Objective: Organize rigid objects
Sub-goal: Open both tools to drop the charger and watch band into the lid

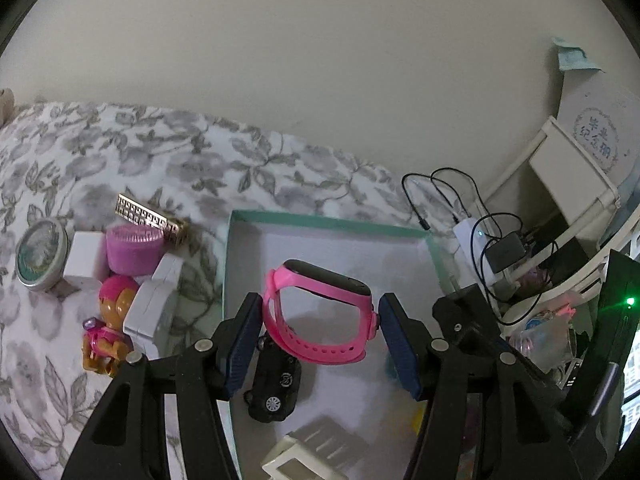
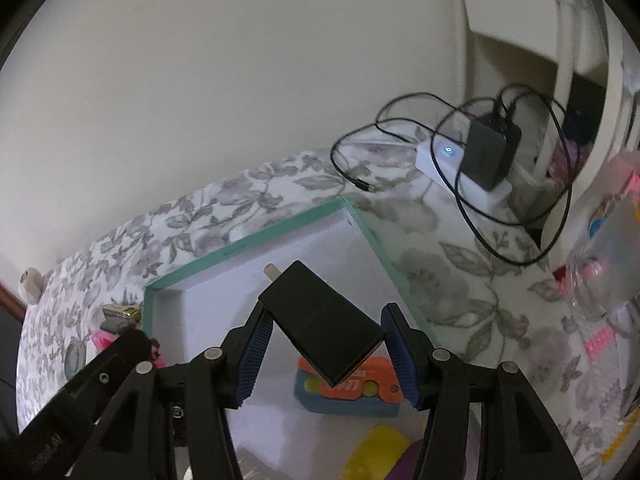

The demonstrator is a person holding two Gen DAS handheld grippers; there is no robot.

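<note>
Floral bedspread point(image 1: 120, 152) under teal-rimmed tray point(image 1: 320, 222), beside cream wall point(image 1: 320, 60).

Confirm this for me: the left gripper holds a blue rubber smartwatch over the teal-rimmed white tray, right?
Not quite. The left wrist view shows the left gripper holding a pink rubber smartwatch, not blue, over the teal-rimmed white tray.

Plain off-white wall point(image 1: 320, 60) behind, dim even light. Surface is a bed with a grey floral-print bedspread point(image 1: 168, 160). White shelving unit point(image 1: 576, 184) on the right against the wall. White power strip point(image 2: 444, 160) with a lit indicator lies on the bedspread just beside the shelving, black adapter point(image 2: 490, 152) plugged in, black cables point(image 2: 400, 120) looping across the fabric.
</note>
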